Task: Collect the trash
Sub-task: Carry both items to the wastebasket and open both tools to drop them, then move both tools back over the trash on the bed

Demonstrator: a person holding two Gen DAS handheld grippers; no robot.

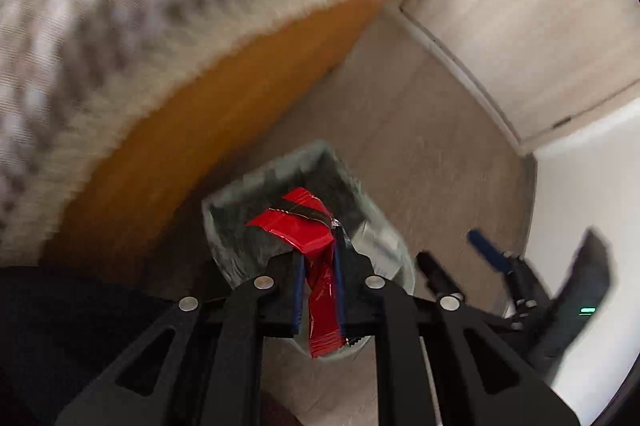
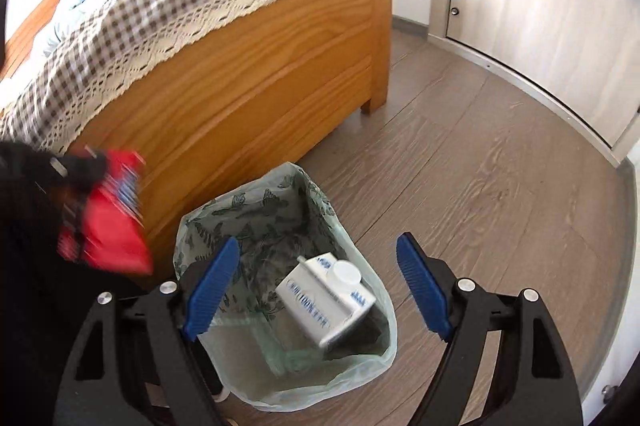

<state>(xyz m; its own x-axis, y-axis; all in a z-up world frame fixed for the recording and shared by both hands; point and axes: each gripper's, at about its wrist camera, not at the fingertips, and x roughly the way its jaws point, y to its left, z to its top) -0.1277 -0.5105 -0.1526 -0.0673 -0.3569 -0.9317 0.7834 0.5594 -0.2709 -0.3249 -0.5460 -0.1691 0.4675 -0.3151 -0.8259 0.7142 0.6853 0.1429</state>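
Note:
My left gripper (image 1: 318, 266) is shut on a crumpled red foil wrapper (image 1: 296, 226), which sticks out past its blue pads. It hangs over the bin (image 1: 224, 209), which is lined with a pale green bag. From the right wrist view the same wrapper (image 2: 108, 238) shows blurred at the left, just beside the bin's rim (image 2: 200, 222). My right gripper (image 2: 318, 242) stands open above the bin with nothing between its fingers. A white carton (image 2: 328, 302) with a round cap lies inside the bag. The right gripper (image 1: 460, 258) also shows at the lower right of the left wrist view.
A wooden bed frame (image 2: 248, 85) stands right behind the bin, draped with a checked blanket (image 2: 160, 5) edged in lace. A pale wardrobe door (image 2: 540, 5) runs along the right. Grey-brown plank floor (image 2: 480, 165) lies between them.

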